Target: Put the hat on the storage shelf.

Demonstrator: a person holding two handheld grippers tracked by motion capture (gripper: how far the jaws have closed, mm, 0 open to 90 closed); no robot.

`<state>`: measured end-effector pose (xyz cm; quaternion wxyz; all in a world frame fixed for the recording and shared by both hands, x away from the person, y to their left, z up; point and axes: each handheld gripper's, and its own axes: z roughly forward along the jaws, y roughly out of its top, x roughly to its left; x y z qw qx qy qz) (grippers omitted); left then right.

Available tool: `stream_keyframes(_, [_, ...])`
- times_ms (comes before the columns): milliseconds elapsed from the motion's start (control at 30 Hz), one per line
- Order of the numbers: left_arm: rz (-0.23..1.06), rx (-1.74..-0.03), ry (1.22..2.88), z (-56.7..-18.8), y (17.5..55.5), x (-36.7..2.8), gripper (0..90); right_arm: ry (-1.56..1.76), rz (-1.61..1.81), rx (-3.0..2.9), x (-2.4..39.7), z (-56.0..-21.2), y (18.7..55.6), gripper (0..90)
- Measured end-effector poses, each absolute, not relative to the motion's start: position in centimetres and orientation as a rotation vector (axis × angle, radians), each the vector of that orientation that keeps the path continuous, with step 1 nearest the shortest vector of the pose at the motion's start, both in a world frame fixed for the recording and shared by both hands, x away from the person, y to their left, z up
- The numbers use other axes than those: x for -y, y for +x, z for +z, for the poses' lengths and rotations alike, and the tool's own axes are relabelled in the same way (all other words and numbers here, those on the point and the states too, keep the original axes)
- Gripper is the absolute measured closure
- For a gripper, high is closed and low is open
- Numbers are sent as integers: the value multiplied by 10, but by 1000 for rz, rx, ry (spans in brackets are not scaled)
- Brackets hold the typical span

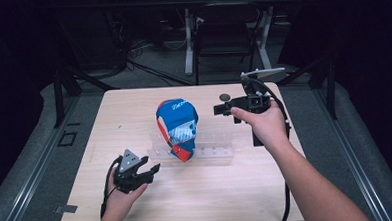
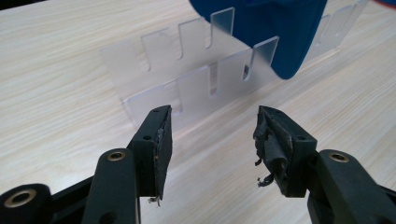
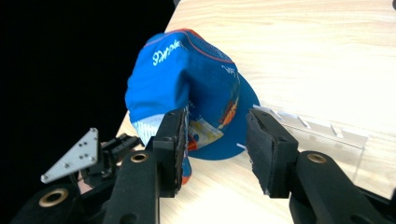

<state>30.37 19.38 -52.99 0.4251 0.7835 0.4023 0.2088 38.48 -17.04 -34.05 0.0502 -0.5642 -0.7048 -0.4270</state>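
Blue cap (image 1: 177, 126): sat in clear slotted rack (image 1: 213, 152), between both tongs
Left gripper (image 1: 153, 170): jaws apart, empty, near rack
Right gripper (image 1: 217, 109): jaws apart, empty, beside cap

The blue cloth cap with red trim and white stitched lettering (image 1: 177, 126) looks like soft woven fabric, matt, with a paler mesh-like panel towards its 6 o'clock side in the right gripper view. It sits on a clear slotted plastic rack (image 2: 187, 88), frosted and smooth, its cut edges catching light. The pale wooden table top (image 1: 197, 195) has a fine straight grain and a dull satin finish. The left gripper (image 2: 212, 144) has matt black plastic jaws with brass-coloured metal bushings; its dark rubbery pads (image 2: 273, 149) look worn and frayed at the edges. The right gripper (image 3: 215, 149) has the same black plastic, its pads rough and grainy. At 8 o'clock in the right gripper view, a grey three-cornered metal plate (image 3: 74, 156) looks brushed and dull.
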Motion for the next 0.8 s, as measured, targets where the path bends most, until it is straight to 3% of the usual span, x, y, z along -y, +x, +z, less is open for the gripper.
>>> stream_keyframes(800, [476,-1100,1925,-548,288,-227,461,-1729,-1268,2258,180,-365,352,557])
